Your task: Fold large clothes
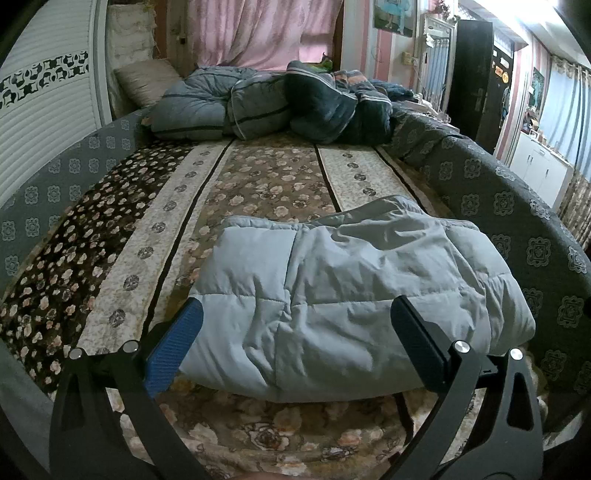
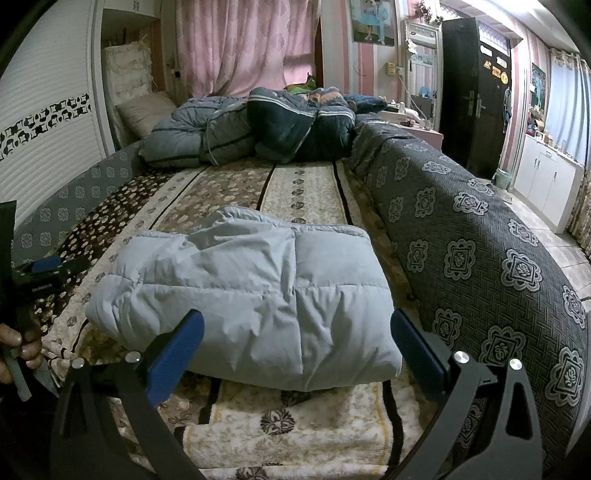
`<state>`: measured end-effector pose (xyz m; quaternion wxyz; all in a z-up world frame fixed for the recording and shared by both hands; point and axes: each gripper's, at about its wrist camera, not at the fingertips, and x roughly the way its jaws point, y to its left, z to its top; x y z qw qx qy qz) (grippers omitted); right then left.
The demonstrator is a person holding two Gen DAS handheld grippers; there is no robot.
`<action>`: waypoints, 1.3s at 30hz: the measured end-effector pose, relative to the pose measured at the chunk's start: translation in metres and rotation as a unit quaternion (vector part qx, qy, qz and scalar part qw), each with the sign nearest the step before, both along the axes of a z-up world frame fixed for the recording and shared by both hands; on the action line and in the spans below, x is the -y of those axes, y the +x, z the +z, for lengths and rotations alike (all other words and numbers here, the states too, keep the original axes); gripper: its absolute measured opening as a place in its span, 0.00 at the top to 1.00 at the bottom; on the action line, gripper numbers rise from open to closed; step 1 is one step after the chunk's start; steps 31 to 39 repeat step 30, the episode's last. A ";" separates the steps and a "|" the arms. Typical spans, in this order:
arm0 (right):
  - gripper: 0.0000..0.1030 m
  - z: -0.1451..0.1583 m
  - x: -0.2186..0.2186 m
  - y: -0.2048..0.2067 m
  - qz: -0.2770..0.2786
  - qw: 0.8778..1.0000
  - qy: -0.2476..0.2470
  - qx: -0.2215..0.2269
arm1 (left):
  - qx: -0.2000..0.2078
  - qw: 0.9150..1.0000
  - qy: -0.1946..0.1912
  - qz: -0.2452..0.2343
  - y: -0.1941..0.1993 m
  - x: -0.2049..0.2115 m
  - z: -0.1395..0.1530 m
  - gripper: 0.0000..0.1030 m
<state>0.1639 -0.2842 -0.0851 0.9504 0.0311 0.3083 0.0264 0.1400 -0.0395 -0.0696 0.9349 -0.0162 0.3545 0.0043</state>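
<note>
A folded pale blue padded jacket (image 1: 332, 295) lies near the bed (image 1: 258, 177) front edge, both the left hand-held gripper (image 1: 295, 325) and right hand-held gripper (image 2: 295, 332) released; no writing readable

Home bedroom: bed (image 1: 258, 177), quilts (image 1: 266, 107), pink curtains (image 1: 258, 29).

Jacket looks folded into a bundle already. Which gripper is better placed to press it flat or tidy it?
Probably the right gripper: open, with the jacket centred between its fingers. The left gripper, also open, sees it offset toward the right.
</note>
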 end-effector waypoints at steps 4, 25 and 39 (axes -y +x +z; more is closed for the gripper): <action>0.02 0.000 -0.001 0.000 -0.001 1.000 0.000 -0.001 | -0.002 1.000 0.001 0.001 0.001 0.000 0.001 0.03; 0.02 -0.005 0.003 0.001 -0.007 1.000 -0.002 -0.006 | -0.018 1.000 0.006 0.008 0.004 -0.003 -0.004 0.03; 0.02 -0.006 0.003 0.001 -0.008 1.000 -0.002 -0.006 | -0.020 1.000 -0.001 0.016 0.003 -0.012 -0.004 0.03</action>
